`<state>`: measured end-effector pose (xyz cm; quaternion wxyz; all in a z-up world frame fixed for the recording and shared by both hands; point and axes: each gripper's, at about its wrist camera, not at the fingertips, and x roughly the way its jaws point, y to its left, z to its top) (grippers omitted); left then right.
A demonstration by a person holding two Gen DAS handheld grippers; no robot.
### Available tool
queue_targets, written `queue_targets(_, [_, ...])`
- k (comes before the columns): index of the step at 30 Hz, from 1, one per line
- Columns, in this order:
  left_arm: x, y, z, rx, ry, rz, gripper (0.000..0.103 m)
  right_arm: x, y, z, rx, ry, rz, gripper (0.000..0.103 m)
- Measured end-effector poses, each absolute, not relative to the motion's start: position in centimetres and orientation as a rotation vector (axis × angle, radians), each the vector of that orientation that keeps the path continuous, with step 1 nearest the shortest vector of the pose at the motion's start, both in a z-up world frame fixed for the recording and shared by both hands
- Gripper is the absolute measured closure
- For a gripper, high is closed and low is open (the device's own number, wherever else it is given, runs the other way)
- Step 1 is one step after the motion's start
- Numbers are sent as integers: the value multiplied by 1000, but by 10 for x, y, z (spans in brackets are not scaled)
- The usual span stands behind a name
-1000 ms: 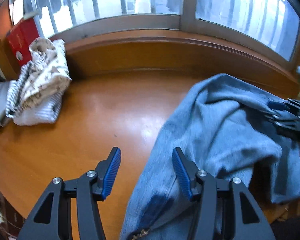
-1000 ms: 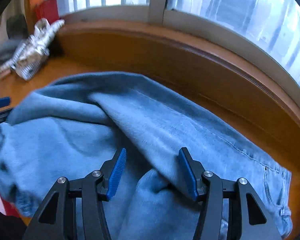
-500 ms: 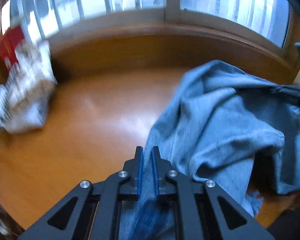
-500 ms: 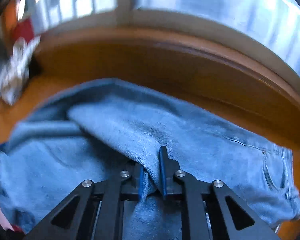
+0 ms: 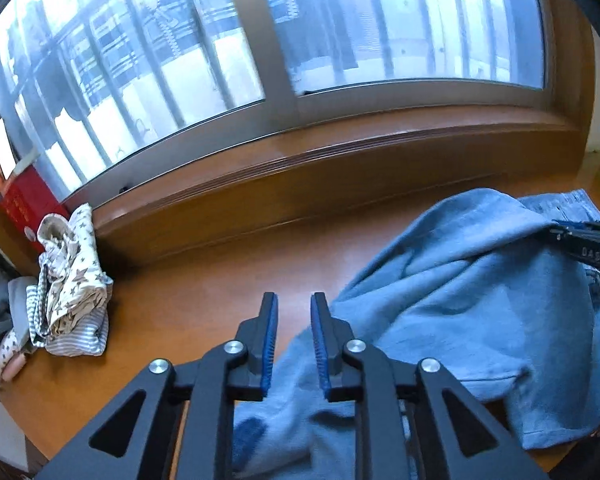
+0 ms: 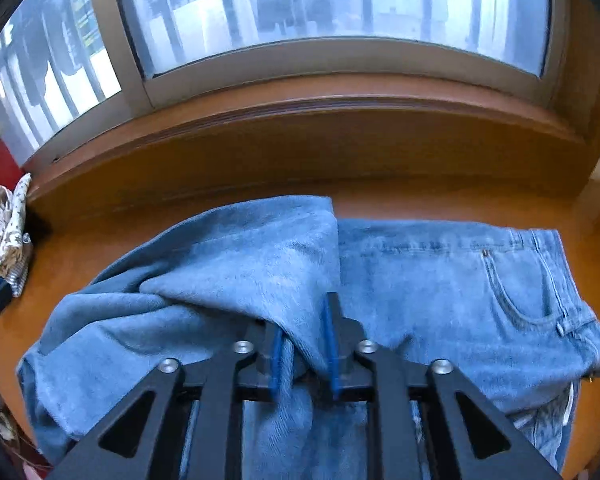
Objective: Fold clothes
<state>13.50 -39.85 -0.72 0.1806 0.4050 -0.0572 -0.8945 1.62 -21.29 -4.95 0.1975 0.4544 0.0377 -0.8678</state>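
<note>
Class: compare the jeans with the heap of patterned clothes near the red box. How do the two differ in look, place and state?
The jeans are plain blue denim; the patterned clothes are pale with stars and stripes. The jeans lie spread across the wooden table, half folded over; the patterned clothes sit bunched in a small heap by the red box. A fold of the jeans sits between the right gripper's fingers; nothing touches the heap. Both rest on the same table.

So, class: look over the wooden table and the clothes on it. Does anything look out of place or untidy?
Yes. The jeans are not lying flat: one leg is flipped back inside out and bunched over the other. At the table's far left a pile of clothes sits crumpled rather than stacked neatly.
</note>
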Motion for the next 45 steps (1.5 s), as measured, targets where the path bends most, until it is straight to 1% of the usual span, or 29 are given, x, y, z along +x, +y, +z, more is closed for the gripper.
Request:
queue_targets(1, [135, -394, -9, 1143, -181, -2525, 87, 20, -211, -46, 1258, 101, -2435, 74])
queue_targets(2, [135, -391, -11, 1142, -201, -2522, 84, 25, -208, -41, 1245, 103, -2440, 72])
queue_targets(3, [135, -386, -12, 1143, -220, -2522, 78, 31, -203, -37, 1233, 110, -2444, 69])
queue_targets(5, [137, -378, -14, 1154, -230, -2537, 71, 40, -193, -29, 1206, 124, -2444, 65])
queue_targets(10, [151, -376, -20, 1193, -218, -2532, 70, 74, -185, -25, 1164, 205, -2382, 57])
queue_targets(12, [161, -387, -23, 1207, -183, -2508, 68, 89, -187, -27, 1165, 251, -2316, 55])
queue_targets(14, [175, -402, -26, 1211, -134, -2481, 59, 104, -190, -30, 1165, 297, -2246, 55])
queue_targets(16, [193, -421, -29, 1212, -93, -2451, 53, 116, -198, -35, 1161, 339, -2183, 53])
queue_targets(20, [224, -448, -40, 1227, -91, -2392, 48, 129, -224, -45, 1149, 403, -2065, 53])
queue_targets(23, [243, -462, -52, 1286, -14, -2362, 48, 132, -250, -46, 1113, 441, -2009, 53])
queue_targets(27, [259, -470, -66, 1312, 167, -2369, 48, 133, -285, -50, 1082, 474, -1935, 53])
queue_targets(29, [265, -469, -72, 1319, 220, -2383, 48, 130, -301, -56, 1079, 517, -1923, 53])
queue_targets(32, [263, -465, -82, 1322, 209, -2390, 48, 130, -319, -64, 1063, 585, -1920, 53])
queue_targets(35, [254, -463, -89, 1311, 185, -2394, 48, 129, -326, -69, 1070, 592, -1917, 53])
queue_targets(37, [248, -462, -89, 1291, 183, -2420, 48, 126, -328, -73, 1094, 583, -1917, 53])
queue_targets(38, [246, -462, -88, 1275, 189, -2445, 54, 125, -328, -75, 1107, 577, -1921, 53])
queue_targets(39, [242, -462, -87, 1268, 190, -2470, 71, 123, -328, -76, 1117, 568, -1929, 57])
queue_targets(40, [238, -462, -86, 1269, 180, -2482, 78, 120, -327, -76, 1121, 552, -1946, 71])
queue_targets(41, [232, -465, -84, 1267, 160, -2478, 87, 118, -327, -76, 1124, 533, -1967, 80])
queue_targets(43, [221, -471, -80, 1263, 119, -2470, 88, 112, -325, -70, 1134, 459, -1989, 89])
queue_targets(45, [210, -478, -73, 1247, 77, -2464, 88, 106, -321, -55, 1116, 355, -2021, 93])
